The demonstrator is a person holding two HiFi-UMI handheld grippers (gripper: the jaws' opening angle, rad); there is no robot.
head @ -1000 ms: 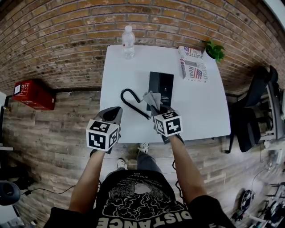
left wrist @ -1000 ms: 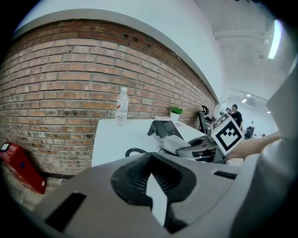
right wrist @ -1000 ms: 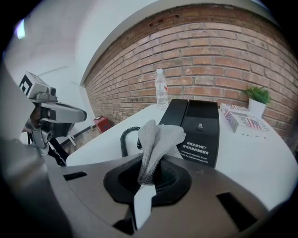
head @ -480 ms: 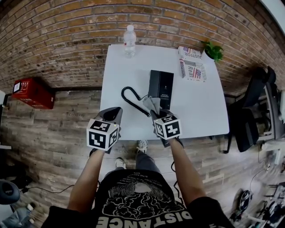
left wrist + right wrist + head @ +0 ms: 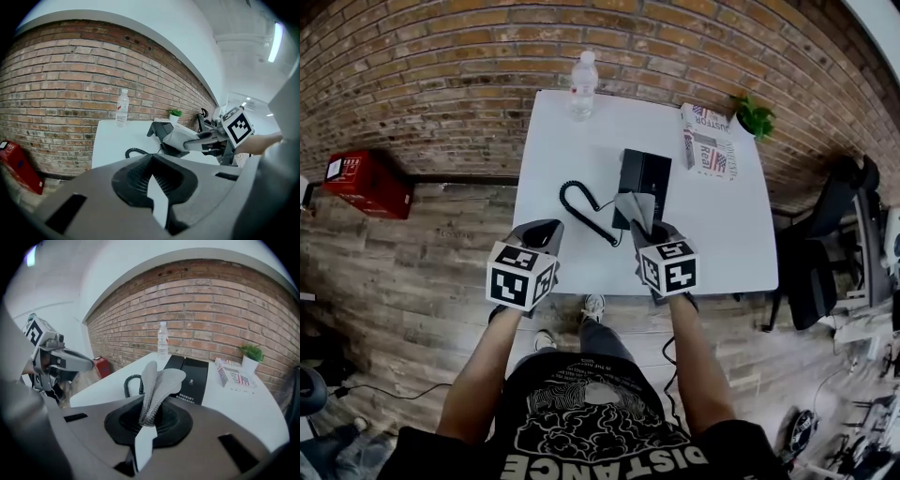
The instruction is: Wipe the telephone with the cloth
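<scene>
Two grippers, head view: right gripper [image 5: 649, 232] has carried cloth [image 5: 636, 208] toward 3 o'clock onto the telephone [image 5: 643, 173] near end. Left gripper view: left gripper [image 5: 154, 185] jaws clenched, empty. Right gripper view: jaws grasping cloth, telephone at 12 o'clock.

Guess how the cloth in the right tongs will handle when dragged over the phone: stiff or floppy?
Probably floppy: above the right tongs the cloth stands in soft folds, its top curling over. Likely light, since a pinch at one end holds it all up. Its textured edge suggests it may drag on the phone rather than slide.
</scene>
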